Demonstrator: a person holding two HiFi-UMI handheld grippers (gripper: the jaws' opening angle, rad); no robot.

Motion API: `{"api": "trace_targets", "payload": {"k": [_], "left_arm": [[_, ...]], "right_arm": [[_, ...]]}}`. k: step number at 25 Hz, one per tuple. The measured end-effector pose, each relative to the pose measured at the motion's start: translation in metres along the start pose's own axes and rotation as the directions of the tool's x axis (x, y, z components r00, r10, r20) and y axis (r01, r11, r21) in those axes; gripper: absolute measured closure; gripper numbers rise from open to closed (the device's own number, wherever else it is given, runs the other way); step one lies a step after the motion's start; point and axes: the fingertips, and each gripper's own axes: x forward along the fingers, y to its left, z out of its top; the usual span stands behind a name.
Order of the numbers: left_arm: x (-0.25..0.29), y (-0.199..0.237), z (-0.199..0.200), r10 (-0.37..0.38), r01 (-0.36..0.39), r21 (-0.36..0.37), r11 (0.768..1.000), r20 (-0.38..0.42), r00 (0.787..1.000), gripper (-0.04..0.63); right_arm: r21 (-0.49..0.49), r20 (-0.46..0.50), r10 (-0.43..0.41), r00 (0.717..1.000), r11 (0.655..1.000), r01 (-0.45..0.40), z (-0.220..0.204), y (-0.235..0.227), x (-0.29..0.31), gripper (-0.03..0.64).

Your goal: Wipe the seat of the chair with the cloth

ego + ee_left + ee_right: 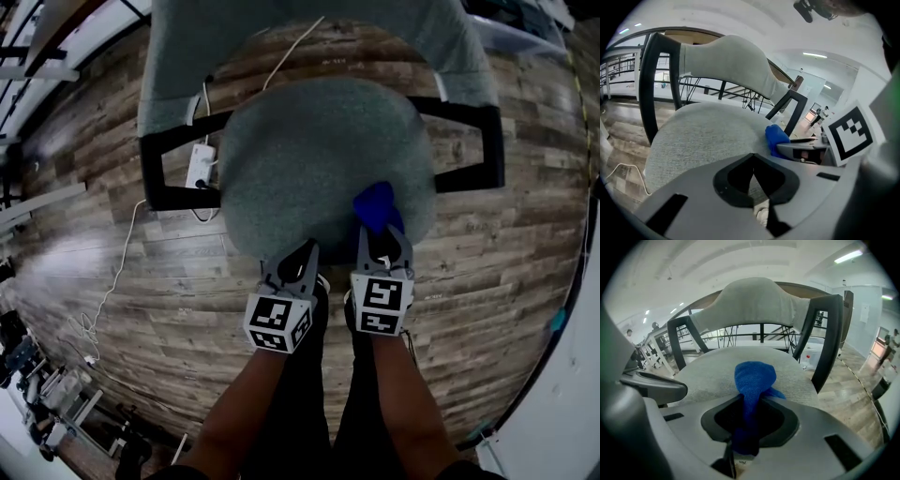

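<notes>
A grey fabric chair seat [319, 159] with black armrests fills the middle of the head view. My right gripper [382, 234] is shut on a blue cloth [377, 204], which bunches up ahead of the jaws over the seat's near right edge. In the right gripper view the blue cloth [753, 380] stands up from between the jaws, with the seat [797, 373] behind it. My left gripper [302, 258] is shut with nothing in it, at the seat's front edge just left of the right one. The left gripper view shows the cloth [776, 138] to its right.
The chair's grey backrest [309, 37] rises at the far side, with black armrests [173, 169] on the left and right. A white power strip [200, 166] and white cable [117, 281] lie on the wooden floor to the left. My legs stand below the grippers.
</notes>
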Motion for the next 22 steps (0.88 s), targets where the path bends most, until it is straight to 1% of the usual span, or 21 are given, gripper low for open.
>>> {"api": "trace_targets", "payload": {"k": [4,12,18,22], "left_arm": [[0.007,-0.017,0.001,-0.014,0.014,0.011,1.000,-0.004,1.000,0.588],[0.018,-0.048,-0.005,-0.028,0.028,0.014,1.000,-0.019,0.999,0.588],[0.028,-0.066,-0.003,-0.038,0.039,0.024,0.999,-0.020,0.999,0.588],[0.032,-0.076,-0.002,-0.044,0.044,0.020,0.999,-0.015,0.999,0.588]], "right_arm": [[0.009,0.004,-0.026,1.000,1.000,0.026,-0.001,-0.024,-0.004,0.523],[0.035,0.005,-0.050,0.999,0.998,0.049,-0.009,-0.054,-0.013,0.523],[0.034,0.011,-0.064,0.998,0.997,0.063,-0.013,-0.079,-0.017,0.523],[0.012,0.006,-0.087,0.996,0.996,0.087,-0.017,-0.097,-0.020,0.523]]}}
